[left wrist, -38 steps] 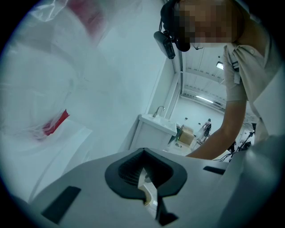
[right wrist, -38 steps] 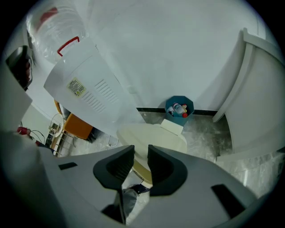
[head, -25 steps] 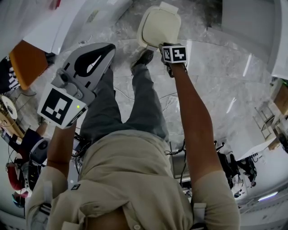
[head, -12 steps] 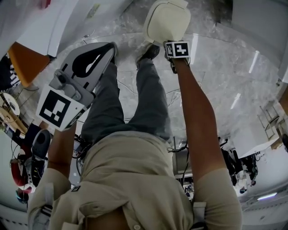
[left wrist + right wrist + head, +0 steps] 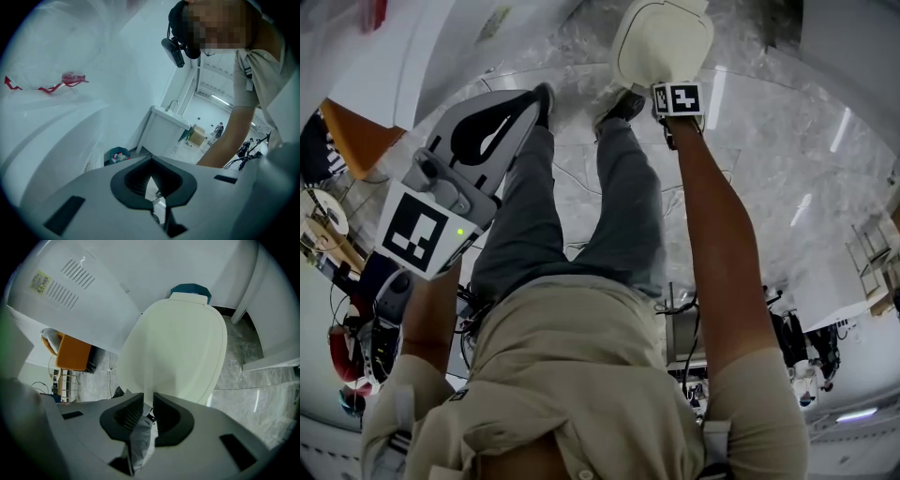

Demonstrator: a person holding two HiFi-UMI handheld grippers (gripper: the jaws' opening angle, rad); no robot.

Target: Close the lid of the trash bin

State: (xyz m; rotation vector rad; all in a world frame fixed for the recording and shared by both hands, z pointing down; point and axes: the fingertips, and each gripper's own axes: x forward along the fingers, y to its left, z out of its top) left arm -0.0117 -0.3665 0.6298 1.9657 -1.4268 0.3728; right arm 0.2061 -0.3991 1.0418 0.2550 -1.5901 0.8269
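The trash bin shows only its cream lid [image 5: 661,42], lying flat with its top face up, on the floor in front of the person's shoes. In the right gripper view the lid [image 5: 176,341] fills the middle. My right gripper [image 5: 670,89] is at the lid's near edge. Its jaws [image 5: 148,398] are nearly together, and the lid's front rim sits in the thin gap between them. My left gripper [image 5: 536,96] is held up at the left, away from the bin. It [image 5: 151,159] is shut and holds nothing.
The floor is grey marble [image 5: 769,159]. An orange chair [image 5: 72,352] stands to the left of the bin and a teal object [image 5: 190,289] behind it. Left gripper view: a white sink cabinet [image 5: 164,133], a teal basket [image 5: 117,153] and a clear bag with red ties [image 5: 65,79]. Cables lie near the person's feet.
The lid and my right gripper have drifted up and to the right in the head view. The lid stays flat. My left gripper has barely moved.
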